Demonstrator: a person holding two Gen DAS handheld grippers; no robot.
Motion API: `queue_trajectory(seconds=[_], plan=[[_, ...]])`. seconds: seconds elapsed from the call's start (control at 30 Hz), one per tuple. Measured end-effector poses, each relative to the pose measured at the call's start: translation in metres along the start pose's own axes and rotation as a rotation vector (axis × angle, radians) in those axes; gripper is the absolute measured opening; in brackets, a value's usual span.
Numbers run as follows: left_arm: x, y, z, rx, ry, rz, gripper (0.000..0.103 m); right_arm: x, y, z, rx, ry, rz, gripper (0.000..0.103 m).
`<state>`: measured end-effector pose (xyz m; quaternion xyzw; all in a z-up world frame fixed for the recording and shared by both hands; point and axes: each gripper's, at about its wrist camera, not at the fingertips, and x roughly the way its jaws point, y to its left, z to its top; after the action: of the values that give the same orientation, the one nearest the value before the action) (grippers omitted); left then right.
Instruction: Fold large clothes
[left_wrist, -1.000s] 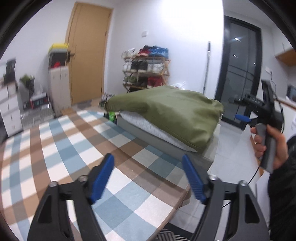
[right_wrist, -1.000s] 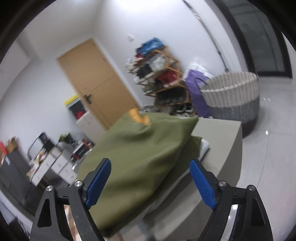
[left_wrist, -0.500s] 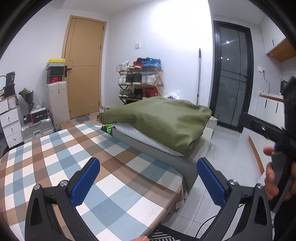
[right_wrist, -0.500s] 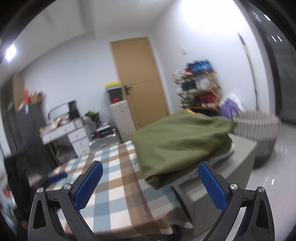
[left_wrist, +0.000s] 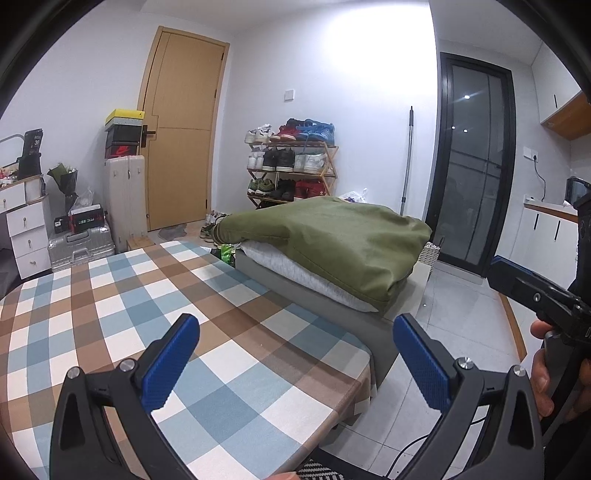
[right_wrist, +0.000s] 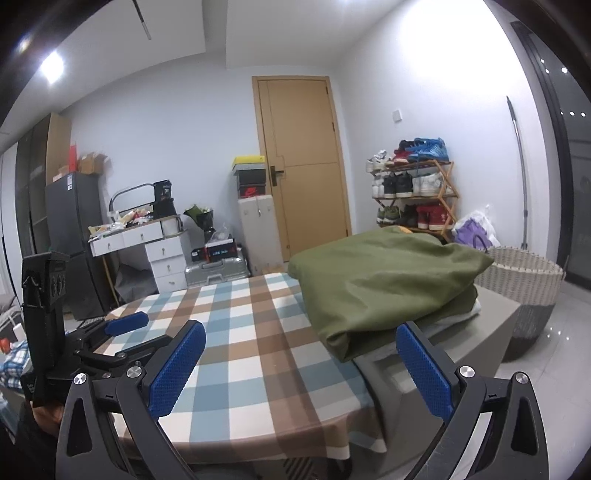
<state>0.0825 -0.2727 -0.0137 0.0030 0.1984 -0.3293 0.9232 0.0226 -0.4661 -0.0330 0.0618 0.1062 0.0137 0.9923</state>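
Well clear of both tools, the folded green garment lies on a grey bench just past the checked counter, on top of a pale grey item. Both the left hand-held gripper and the right hand-held gripper stand wide apart over the counter, nothing between their blue pads.

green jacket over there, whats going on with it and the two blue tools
A person holds a two-finger tool in each hand; the left tool and right tool are both wide open and empty, above the checked tablecloth. The olive-green garment lies folded on a grey-white one, both on the grey bench beyond the table. Neither tool touches it, so it looks folded and set aside.
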Motion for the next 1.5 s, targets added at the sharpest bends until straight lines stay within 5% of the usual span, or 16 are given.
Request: queue_trajectory(seconds=[1.5], plan=[[-0.002,0.010,-0.005,0.003,0.017,0.021,0.102,0.004,0.007,0.004,-0.033,-0.019,-0.005,0.103]])
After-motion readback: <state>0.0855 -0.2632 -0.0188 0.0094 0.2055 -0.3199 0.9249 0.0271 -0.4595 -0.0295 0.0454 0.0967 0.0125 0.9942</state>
